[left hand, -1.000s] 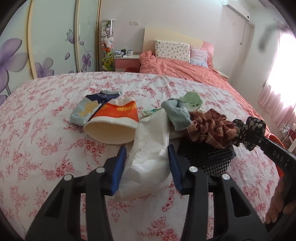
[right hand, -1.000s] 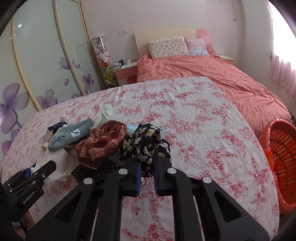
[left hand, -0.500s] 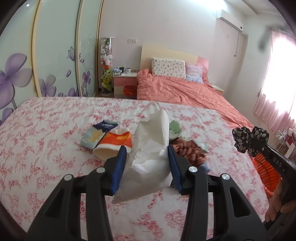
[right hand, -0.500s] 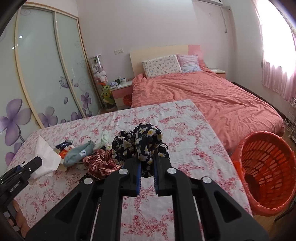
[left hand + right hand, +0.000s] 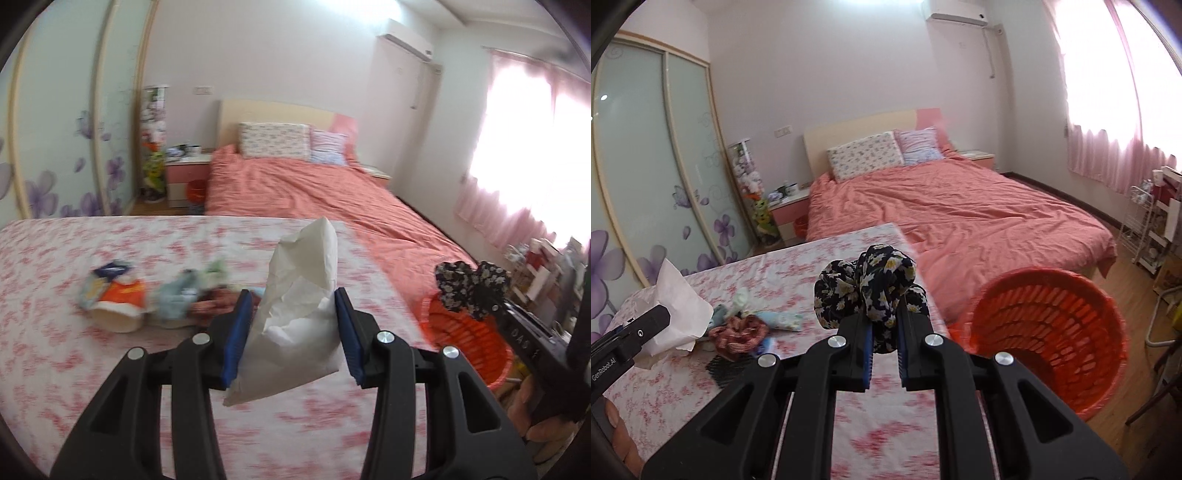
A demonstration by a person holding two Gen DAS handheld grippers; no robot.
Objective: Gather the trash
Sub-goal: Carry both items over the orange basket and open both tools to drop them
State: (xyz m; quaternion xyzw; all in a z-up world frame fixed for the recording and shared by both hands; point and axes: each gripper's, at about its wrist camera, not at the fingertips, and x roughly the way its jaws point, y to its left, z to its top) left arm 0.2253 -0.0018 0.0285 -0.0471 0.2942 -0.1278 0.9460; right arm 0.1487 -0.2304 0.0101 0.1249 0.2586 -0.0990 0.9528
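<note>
My left gripper (image 5: 293, 314) is shut on a crumpled white paper bag (image 5: 299, 314), lifted above the floral sheet; the same paper bag (image 5: 677, 308) shows at the left of the right wrist view. A dark floral scrunchie (image 5: 868, 291) is pinched in my right gripper (image 5: 884, 336), which is shut on it. That scrunchie (image 5: 471, 284) hangs at the right of the left wrist view, over the orange basket (image 5: 469, 343). The orange basket (image 5: 1049, 332) stands on the floor beside the bed, to the right of the right gripper.
A pile stays on the floral sheet (image 5: 55, 332): a paper cup (image 5: 118, 306), socks (image 5: 177, 299), a plaid scrunchie (image 5: 738, 332) and a black mesh piece (image 5: 727, 365). A pink bed (image 5: 960, 221) lies behind. A wire rack (image 5: 1145, 229) stands by the curtains.
Both grippers rose and swung right with their loads. The pile slid left and farther away, and the orange basket came into view at the right of both views.
</note>
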